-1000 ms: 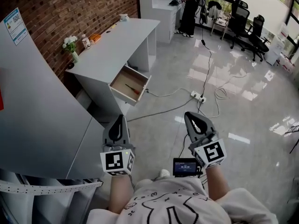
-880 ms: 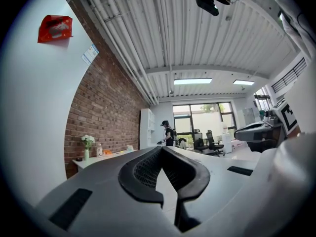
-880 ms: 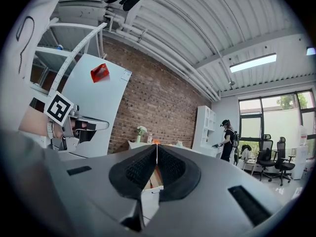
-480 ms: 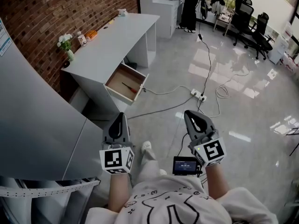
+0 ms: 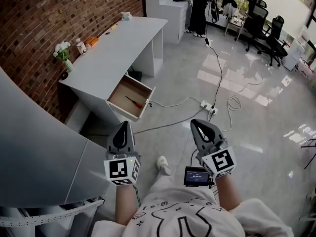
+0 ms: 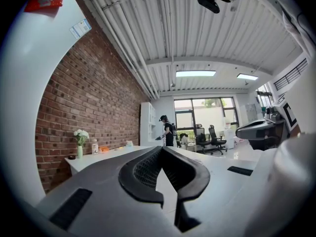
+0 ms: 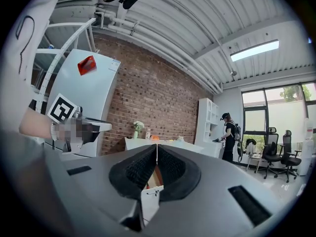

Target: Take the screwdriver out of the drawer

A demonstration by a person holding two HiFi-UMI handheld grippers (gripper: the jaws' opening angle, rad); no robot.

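Jaws on both grippers are pressing together, with nothing pinched in either pair. We are holding the left gripper (image 5: 124, 124) and the right gripper (image 5: 194, 123) side by side in front of us, both pointing level across the glossy floor (image 5: 256, 117) towards the white desk (image 5: 118, 43). A small screen (image 5: 196, 176) is sitting just beside the right gripper's marker cube.

We are seeing the drawer (image 5: 120, 94) standing pulled out from the near end of the desk, well apart from both grippers. The screwdriver (image 5: 133, 101) is lying inside it on the brown bottom, slanted, its red handle towards the drawer's front panel. Neither gripper is touching the drawer or the tool.

On the desk's far edge, against the brick wall (image 5: 44, 14), a vase of white flowers (image 5: 61, 54) is standing next to a few small items too small for us to make out. A power strip (image 5: 208, 105) with trailing cables is lying on the floor to the right of the drawer. Farther back, a person (image 5: 199, 6) in dark clothes is standing at a white cabinet, and black office chairs (image 5: 264, 26) are standing by the windows.
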